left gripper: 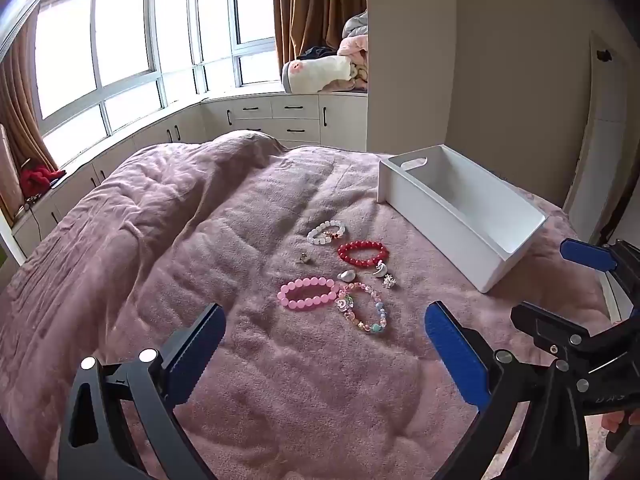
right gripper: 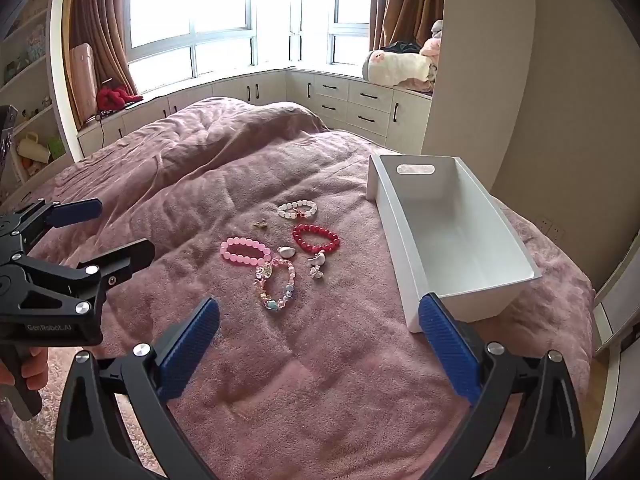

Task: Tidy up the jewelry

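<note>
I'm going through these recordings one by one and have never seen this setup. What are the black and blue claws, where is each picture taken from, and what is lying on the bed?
There is no robot here. A person holds a hand-operated two-finger gripper in each hand, each with its own fisheye camera looking forward along its blue-padded fingers. One picture comes from the left gripper, the other from the right gripper. Both are open and hold nothing.

They hover over a bed with a fuzzy pink blanket. On it lie four bead bracelets: a white bead bracelet, a dark red bead bracelet, a pale pink bead bracelet and a multicoloured charm bracelet, plus a few small silver and gold trinkets too small to identify. To their right sits an empty long white plastic bin with a handle slot.
</note>
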`<state>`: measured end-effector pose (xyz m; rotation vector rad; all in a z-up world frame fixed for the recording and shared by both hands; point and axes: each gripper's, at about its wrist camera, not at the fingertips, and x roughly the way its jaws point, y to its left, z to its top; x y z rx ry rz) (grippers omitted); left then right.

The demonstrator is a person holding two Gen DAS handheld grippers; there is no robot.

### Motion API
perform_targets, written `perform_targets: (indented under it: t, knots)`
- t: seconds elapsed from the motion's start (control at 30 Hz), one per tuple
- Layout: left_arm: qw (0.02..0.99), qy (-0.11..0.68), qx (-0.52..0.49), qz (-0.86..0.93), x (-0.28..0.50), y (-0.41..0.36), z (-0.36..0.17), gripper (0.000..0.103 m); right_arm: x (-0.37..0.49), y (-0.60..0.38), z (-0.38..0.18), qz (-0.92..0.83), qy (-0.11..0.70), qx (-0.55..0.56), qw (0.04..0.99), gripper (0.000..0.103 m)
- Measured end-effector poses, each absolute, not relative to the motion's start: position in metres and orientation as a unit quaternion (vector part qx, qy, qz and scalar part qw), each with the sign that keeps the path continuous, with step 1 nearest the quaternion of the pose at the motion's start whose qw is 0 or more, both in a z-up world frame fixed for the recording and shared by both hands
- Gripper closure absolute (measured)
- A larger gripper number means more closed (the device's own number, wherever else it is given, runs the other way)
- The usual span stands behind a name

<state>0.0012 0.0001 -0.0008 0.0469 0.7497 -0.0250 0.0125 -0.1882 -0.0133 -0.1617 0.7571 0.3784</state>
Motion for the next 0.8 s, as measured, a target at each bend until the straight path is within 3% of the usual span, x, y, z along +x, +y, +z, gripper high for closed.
perform_targets:
  t: [0.8]
  knots:
    - [0.936,0.350,0.036,0.008,0.000,-0.006,0.000,0.002,0.012,-0.201,-0.007,0.185,0.342,-0.039,0.921,0.005]
